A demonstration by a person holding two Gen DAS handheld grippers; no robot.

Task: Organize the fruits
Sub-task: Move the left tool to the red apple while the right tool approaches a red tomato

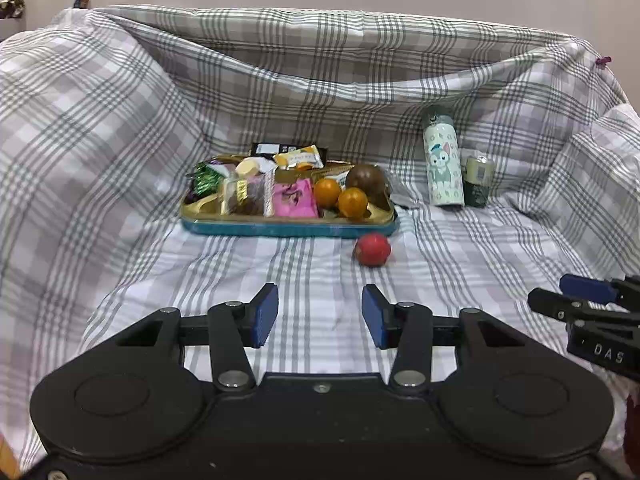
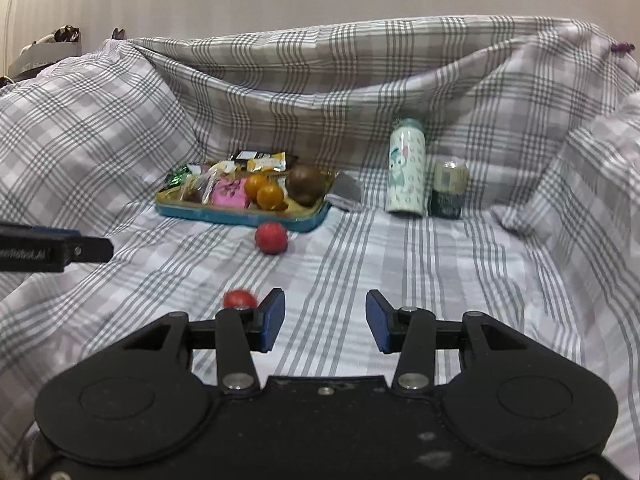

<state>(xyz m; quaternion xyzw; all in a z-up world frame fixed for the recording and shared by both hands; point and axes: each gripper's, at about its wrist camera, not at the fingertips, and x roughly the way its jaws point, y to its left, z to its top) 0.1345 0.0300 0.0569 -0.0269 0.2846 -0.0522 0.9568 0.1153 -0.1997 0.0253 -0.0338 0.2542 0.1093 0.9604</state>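
Note:
A blue-rimmed tray point(image 1: 288, 229) point(image 2: 240, 216) on the plaid cloth holds snack packets, two oranges point(image 1: 340, 197) point(image 2: 264, 191) and a brown round fruit point(image 1: 365, 178) point(image 2: 306, 184). A red fruit point(image 1: 372, 249) point(image 2: 271, 237) lies on the cloth just in front of the tray. A second, smaller red fruit point(image 2: 239, 299) lies nearer, partly hidden behind my right gripper's left finger. My left gripper point(image 1: 320, 316) is open over bare cloth, well short of the red fruit. My right gripper point(image 2: 325, 322) is open too, with nothing between its blue pads.
A white patterned bottle point(image 1: 443, 162) point(image 2: 407, 168) and a small dark can point(image 1: 479, 182) point(image 2: 449, 188) stand right of the tray. The plaid cloth rises in folds at the back and both sides. Each gripper shows at the edge of the other's view.

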